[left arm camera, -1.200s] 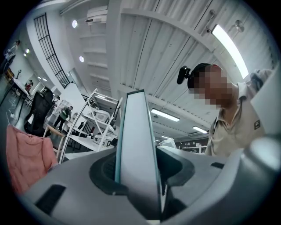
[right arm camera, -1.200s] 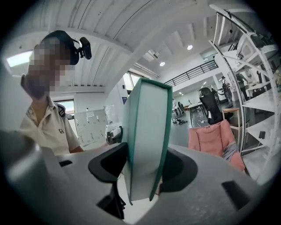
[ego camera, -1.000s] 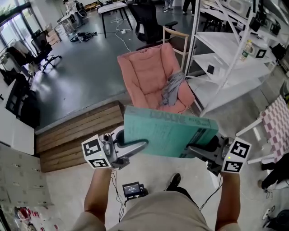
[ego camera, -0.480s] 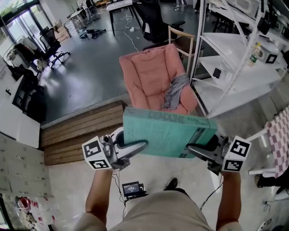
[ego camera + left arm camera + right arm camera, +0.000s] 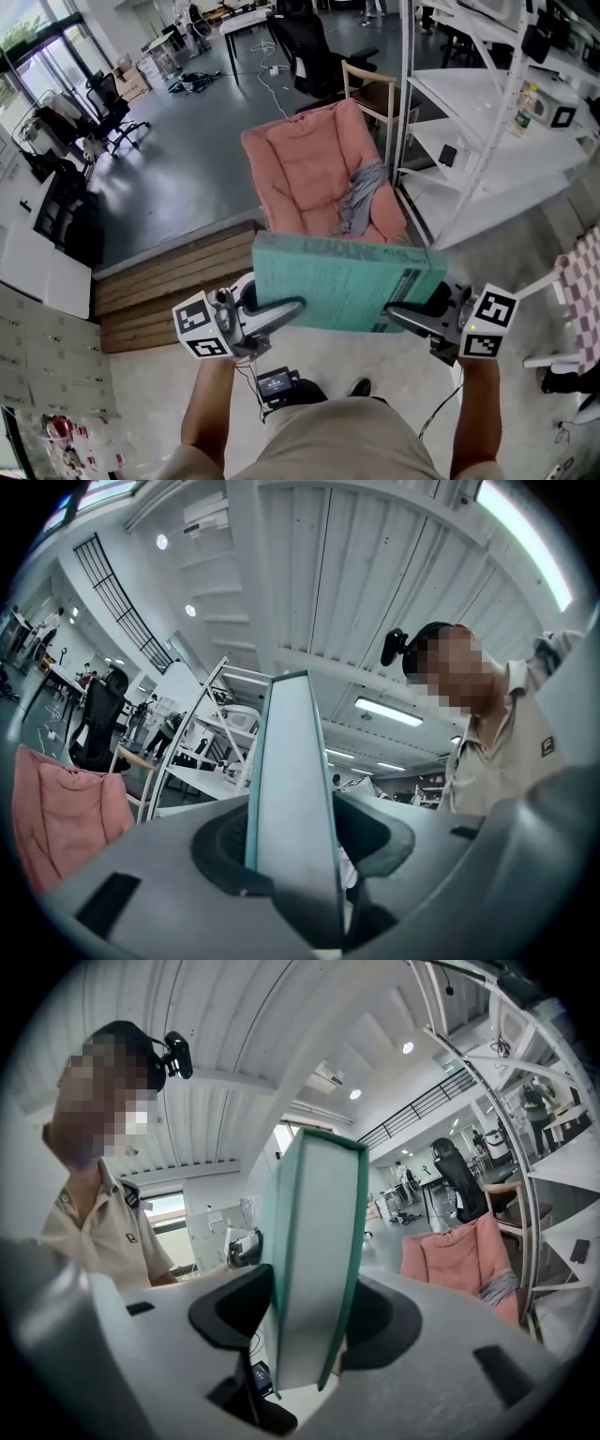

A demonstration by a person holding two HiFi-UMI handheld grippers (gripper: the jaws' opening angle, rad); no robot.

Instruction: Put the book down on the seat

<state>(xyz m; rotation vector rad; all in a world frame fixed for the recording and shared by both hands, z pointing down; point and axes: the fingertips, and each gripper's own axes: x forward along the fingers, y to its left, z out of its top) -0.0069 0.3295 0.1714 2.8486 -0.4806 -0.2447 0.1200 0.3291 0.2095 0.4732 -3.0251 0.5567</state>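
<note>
Right now the teal book (image 5: 345,286) hangs in the air in front of the person, roughly level, held at both short ends. The left gripper (image 5: 283,312) is clamped on the book's left end and the right gripper (image 5: 405,317) on its right end. In each gripper view the book's edge stands upright between the two dark pads, with a pad pressed against each cover, so both grippers grip the book and neither is empty. The cover faces up toward the head view, and its printed title runs along the far edge. The marker cube (image 5: 201,324) of the left gripper sits outboard of the book on the left, and the other marker cube (image 5: 489,322) sits outboard on the right, with a bare forearm behind each. The book touches no surface. It lies between the person and the pink chair (image 5: 302,169), and in the head view its far edge overlaps the front of the chair's seat, though how far apart they really are cannot be told. A grey cloth (image 5: 360,197) is draped over the right side of the chair. The chair stands beyond a wooden step (image 5: 173,279), on a dark floor (image 5: 178,178). A white rack (image 5: 487,141) rises just to the right of the chair. Below the book, on the pale floor near the person's feet, lies a small device (image 5: 277,382) with a lit screen and a cable.
</note>
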